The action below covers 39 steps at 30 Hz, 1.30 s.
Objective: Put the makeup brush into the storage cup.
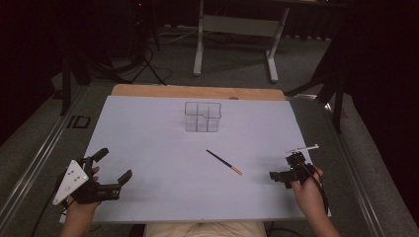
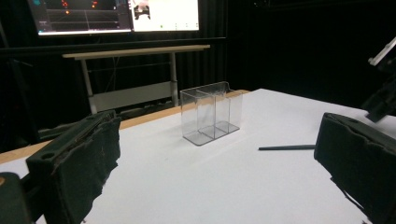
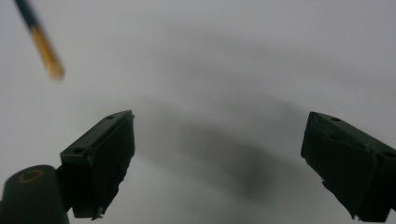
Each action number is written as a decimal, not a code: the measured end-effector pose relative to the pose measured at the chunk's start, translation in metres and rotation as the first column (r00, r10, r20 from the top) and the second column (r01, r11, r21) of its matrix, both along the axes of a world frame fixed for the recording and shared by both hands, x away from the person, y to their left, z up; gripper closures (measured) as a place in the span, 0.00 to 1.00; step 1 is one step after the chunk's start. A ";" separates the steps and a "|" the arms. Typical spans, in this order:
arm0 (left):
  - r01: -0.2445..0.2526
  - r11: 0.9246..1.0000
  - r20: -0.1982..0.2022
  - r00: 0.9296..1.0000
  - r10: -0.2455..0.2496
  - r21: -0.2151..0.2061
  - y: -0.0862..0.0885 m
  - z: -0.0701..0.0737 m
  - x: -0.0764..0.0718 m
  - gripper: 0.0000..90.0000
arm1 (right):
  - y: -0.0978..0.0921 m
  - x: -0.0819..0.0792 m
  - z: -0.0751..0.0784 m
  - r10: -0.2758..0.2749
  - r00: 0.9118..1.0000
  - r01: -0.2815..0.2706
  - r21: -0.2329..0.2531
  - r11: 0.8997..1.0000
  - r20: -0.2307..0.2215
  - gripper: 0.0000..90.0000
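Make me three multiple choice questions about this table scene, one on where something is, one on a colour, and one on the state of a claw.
1. Where does the black stick lie?
A. inside the clear organizer
B. flat on the white table, nearer the person than the organizer
C. in the left claw

2. What colour is the stick's tip?
A. orange
B. green
C. blue

3. How is the right claw?
A. shut on the stick
B. open, holding nothing
C. shut, empty

Answers: B, the stick rests on the table apart from the clear organizer; A, the end nearest the right claw is orange; B, its jaws stand wide apart over bare table.
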<state>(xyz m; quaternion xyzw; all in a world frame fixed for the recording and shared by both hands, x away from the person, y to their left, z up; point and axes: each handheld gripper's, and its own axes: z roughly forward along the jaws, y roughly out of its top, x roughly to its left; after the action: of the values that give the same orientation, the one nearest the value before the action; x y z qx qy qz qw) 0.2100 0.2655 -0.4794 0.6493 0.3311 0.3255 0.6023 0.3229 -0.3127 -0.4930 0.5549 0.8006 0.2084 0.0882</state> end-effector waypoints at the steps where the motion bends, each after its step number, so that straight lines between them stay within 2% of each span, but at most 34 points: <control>1: -0.002 1.000 0.001 1.000 0.002 0.000 0.000 0.000 0.000 0.01 | -0.001 0.000 -0.002 0.013 1.000 -0.013 0.004 1.000 -0.025 0.11; 2: -0.004 1.000 0.000 1.000 0.004 -0.003 0.001 0.000 0.000 0.01 | 0.000 0.000 -0.004 0.030 0.998 -0.030 -0.012 0.999 -0.058 0.11; 7: -0.002 1.000 -0.003 1.000 0.002 -0.003 0.001 0.000 0.001 0.01 | -0.005 -0.002 -0.001 0.068 0.991 -0.072 -0.033 0.997 -0.113 0.11; 9: 0.003 1.000 -0.004 1.000 -0.003 0.008 0.000 0.000 0.001 0.01 | -0.007 -0.002 0.003 0.081 0.989 -0.086 -0.037 0.996 -0.121 0.11; 12: 0.008 1.000 -0.003 1.000 -0.008 0.009 -0.001 0.000 0.001 0.01 | -0.008 -0.001 0.010 0.111 0.979 -0.119 -0.034 0.992 -0.169 0.11; 14: 0.012 1.000 -0.005 1.000 -0.012 0.009 -0.001 0.000 0.001 0.01 | -0.007 0.001 0.012 0.134 0.969 -0.145 -0.036 0.989 -0.208 0.11; 15: 0.013 1.000 -0.007 1.000 -0.013 0.011 -0.001 0.000 0.002 0.01 | -0.005 0.001 0.013 0.156 0.959 -0.171 -0.042 0.984 -0.238 0.11; 16: 0.013 1.000 -0.007 1.000 -0.013 0.011 -0.001 0.000 0.002 0.01 | -0.004 0.002 0.013 0.168 0.952 -0.185 -0.045 0.982 -0.255 0.11; 19: 0.015 1.000 -0.007 1.000 -0.015 0.009 -0.001 0.000 0.001 0.01 | 0.002 0.004 0.013 0.214 0.929 -0.242 -0.056 0.969 -0.303 0.13; 20: 0.016 1.000 -0.007 1.000 -0.016 0.012 -0.001 0.000 0.001 0.01 | 0.004 0.004 0.013 0.223 0.924 -0.253 -0.057 0.966 -0.311 0.14; 21: 0.016 1.000 -0.007 1.000 -0.016 0.013 -0.001 0.000 0.001 0.01 | 0.007 0.004 0.013 0.239 0.915 -0.274 -0.066 0.959 -0.326 0.14; 22: 0.016 1.000 -0.007 1.000 -0.016 0.013 -0.001 0.000 0.001 0.01 | 0.007 0.004 0.013 0.239 0.915 -0.274 -0.066 0.959 -0.326 0.14; 23: 0.016 1.000 -0.007 1.000 -0.016 0.013 -0.001 0.000 0.001 0.01 | 0.009 0.003 0.013 0.249 0.908 -0.289 -0.072 0.955 -0.337 0.14; 24: 0.015 1.000 -0.006 1.000 -0.015 0.011 -0.001 0.000 0.001 0.01 | 0.013 0.002 0.011 0.288 0.884 -0.339 -0.081 0.937 -0.367 0.13; 26: 0.015 1.000 -0.007 1.000 -0.015 0.011 -0.001 0.000 0.001 0.01 | 0.016 0.002 0.009 0.303 0.870 -0.362 -0.087 0.928 -0.388 0.13; 27: 0.015 1.000 -0.007 1.000 -0.015 0.011 -0.001 0.000 0.001 0.01 | 0.016 0.002 0.009 0.303 0.870 -0.362 -0.087 0.928 -0.388 0.13; 28: 0.016 1.000 -0.007 1.000 -0.016 0.012 -0.001 0.000 0.001 0.01 | 0.018 0.001 0.009 0.317 0.857 -0.382 -0.089 0.920 -0.406 0.13; 30: 0.019 1.000 -0.009 1.000 -0.019 0.011 -0.001 0.000 0.001 0.01 | 0.020 0.001 0.008 0.336 0.845 -0.407 -0.094 0.909 -0.416 0.13; 31: 0.019 1.000 -0.009 1.000 -0.019 0.011 -0.001 0.000 0.001 0.01 | 0.020 0.001 0.008 0.336 0.845 -0.407 -0.094 0.909 -0.416 0.13; 32: 0.022 1.000 -0.010 1.000 -0.022 0.013 -0.002 0.000 0.001 0.01 | 0.022 0.001 0.008 0.350 0.830 -0.423 -0.081 0.903 -0.435 0.13; 33: 0.022 1.000 -0.010 1.000 -0.022 0.013 -0.002 0.000 0.001 0.01 | 0.022 0.001 0.008 0.362 0.823 -0.433 -0.071 0.898 -0.437 0.13; 34: 0.025 1.000 -0.011 1.000 -0.025 0.015 -0.002 0.000 0.001 0.01 | 0.023 0.001 0.009 0.372 0.818 -0.445 -0.072 0.893 -0.439 0.13; 35: 0.025 1.000 -0.011 1.000 -0.025 0.015 -0.002 0.000 0.001 0.01 | 0.023 0.001 0.009 0.372 0.818 -0.445 -0.072 0.893 -0.439 0.13; 36: 0.029 0.999 -0.012 1.000 -0.029 0.018 -0.002 0.000 0.001 0.01 | 0.024 0.002 0.009 0.382 0.812 -0.455 -0.070 0.888 -0.441 0.13; 37: 0.029 0.999 -0.012 1.000 -0.029 0.018 -0.002 0.000 0.001 0.01 | 0.024 0.002 0.009 0.382 0.812 -0.455 -0.070 0.888 -0.441 0.13; 38: 0.033 0.999 -0.013 0.999 -0.033 0.017 -0.003 0.000 0.001 0.01 | 0.025 0.002 0.010 0.396 0.806 -0.475 -0.083 0.876 -0.439 0.13; 39: 0.033 0.999 -0.013 0.999 -0.033 0.017 -0.003 0.000 0.001 0.01 | 0.025 0.003 0.011 0.397 0.809 -0.472 -0.076 0.878 -0.433 0.13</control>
<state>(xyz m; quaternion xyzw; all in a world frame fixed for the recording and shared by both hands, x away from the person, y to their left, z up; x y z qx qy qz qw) 0.2110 0.2627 -0.4797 0.6620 0.3214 0.3140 0.6000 0.3259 -0.2873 -0.4820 0.3767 0.9224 0.0307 -0.0795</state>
